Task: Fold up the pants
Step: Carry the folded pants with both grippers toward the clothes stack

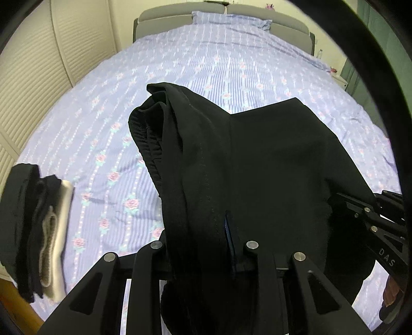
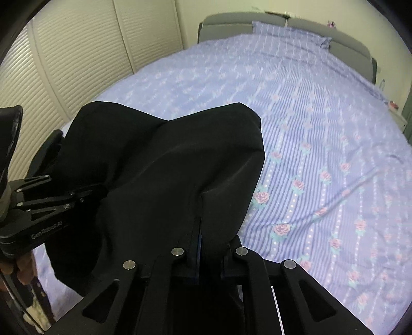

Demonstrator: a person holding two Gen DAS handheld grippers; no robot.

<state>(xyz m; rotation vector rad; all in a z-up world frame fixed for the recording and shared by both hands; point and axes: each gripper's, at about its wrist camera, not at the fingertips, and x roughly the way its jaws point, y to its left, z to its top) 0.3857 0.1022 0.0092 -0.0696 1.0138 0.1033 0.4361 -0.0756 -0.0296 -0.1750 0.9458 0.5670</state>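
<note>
Black pants [image 1: 257, 154] hang bunched between both grippers, lifted above the bed. My left gripper [image 1: 228, 226] is shut on the pants near the ribbed waistband [image 1: 146, 139], which flops over to its left. My right gripper [image 2: 199, 232] is shut on another part of the pants [image 2: 167, 159]. The right gripper shows in the left wrist view [image 1: 365, 211] at the right edge, and the left gripper shows in the right wrist view [image 2: 64, 201] at the left. The cloth drapes over both sets of fingertips and hides them.
A bed with a lilac floral sheet [image 1: 206, 77] fills both views, with a pillow [image 1: 231, 18] at its grey headboard. A stack of folded dark and cream clothes [image 1: 38, 232] lies at the bed's near left edge. Louvred cupboard doors [image 2: 64, 64] stand to the left.
</note>
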